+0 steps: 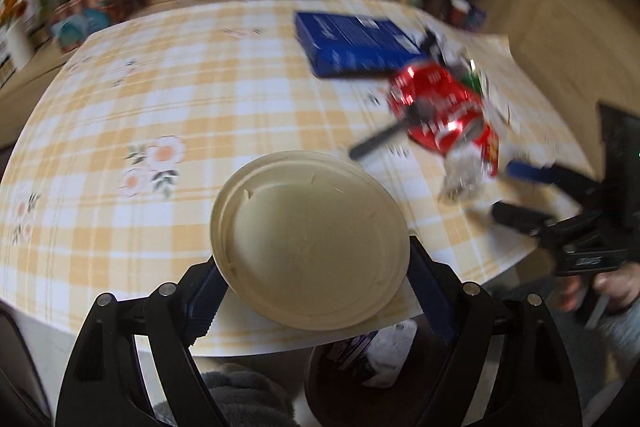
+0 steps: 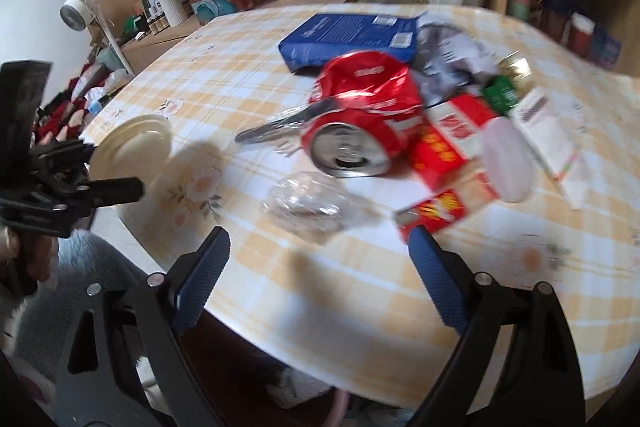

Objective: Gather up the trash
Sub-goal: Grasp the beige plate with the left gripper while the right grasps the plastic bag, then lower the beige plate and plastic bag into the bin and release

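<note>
Cream paper plate held at table edge; crushed red can on its side, 2 o'clock from plate.

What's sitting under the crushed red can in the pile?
The crushed red can lies on a dark utensil handle poking out leftward, with a red carton against its right side. Whatever else lies beneath is covered.

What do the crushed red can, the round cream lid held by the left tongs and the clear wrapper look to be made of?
Crushed red can: thin metal, glossy print, shown by dents and a bare silvery end. Round cream lid: probably moulded fibre or matte plastic, judging by its dull surface and pressed rings. Clear crumpled wrapper: thin plastic film, see-through, with glinting creases.
</note>
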`<move>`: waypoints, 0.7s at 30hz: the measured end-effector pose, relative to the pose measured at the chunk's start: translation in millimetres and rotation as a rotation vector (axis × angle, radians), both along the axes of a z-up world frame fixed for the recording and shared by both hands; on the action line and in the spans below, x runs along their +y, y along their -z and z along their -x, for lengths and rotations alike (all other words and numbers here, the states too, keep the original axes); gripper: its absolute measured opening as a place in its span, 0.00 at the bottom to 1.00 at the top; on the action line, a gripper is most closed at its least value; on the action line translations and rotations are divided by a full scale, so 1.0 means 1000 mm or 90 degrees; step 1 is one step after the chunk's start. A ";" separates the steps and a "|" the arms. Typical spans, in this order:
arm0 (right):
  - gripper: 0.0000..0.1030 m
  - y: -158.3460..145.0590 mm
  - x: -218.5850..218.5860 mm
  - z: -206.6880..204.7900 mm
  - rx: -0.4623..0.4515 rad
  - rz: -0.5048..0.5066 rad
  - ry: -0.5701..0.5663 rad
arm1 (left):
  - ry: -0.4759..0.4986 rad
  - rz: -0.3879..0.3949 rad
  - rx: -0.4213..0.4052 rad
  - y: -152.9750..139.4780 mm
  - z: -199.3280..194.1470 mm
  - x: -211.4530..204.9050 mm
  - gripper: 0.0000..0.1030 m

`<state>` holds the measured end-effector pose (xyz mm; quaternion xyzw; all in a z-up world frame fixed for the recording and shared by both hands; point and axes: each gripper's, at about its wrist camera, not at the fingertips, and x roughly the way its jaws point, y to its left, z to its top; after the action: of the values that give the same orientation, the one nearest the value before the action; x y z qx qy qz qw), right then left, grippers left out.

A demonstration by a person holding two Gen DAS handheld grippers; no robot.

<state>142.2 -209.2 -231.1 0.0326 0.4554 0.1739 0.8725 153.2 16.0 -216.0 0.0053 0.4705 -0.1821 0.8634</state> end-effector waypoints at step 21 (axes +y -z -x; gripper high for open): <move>0.51 0.013 0.028 -0.018 0.013 0.038 0.019 | -0.052 0.093 -0.035 -0.006 0.039 0.026 0.79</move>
<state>160.6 -181.5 -244.0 0.0152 0.4691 0.1467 0.8708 114.1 42.0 -209.9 -0.0721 0.4316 -0.1806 0.8809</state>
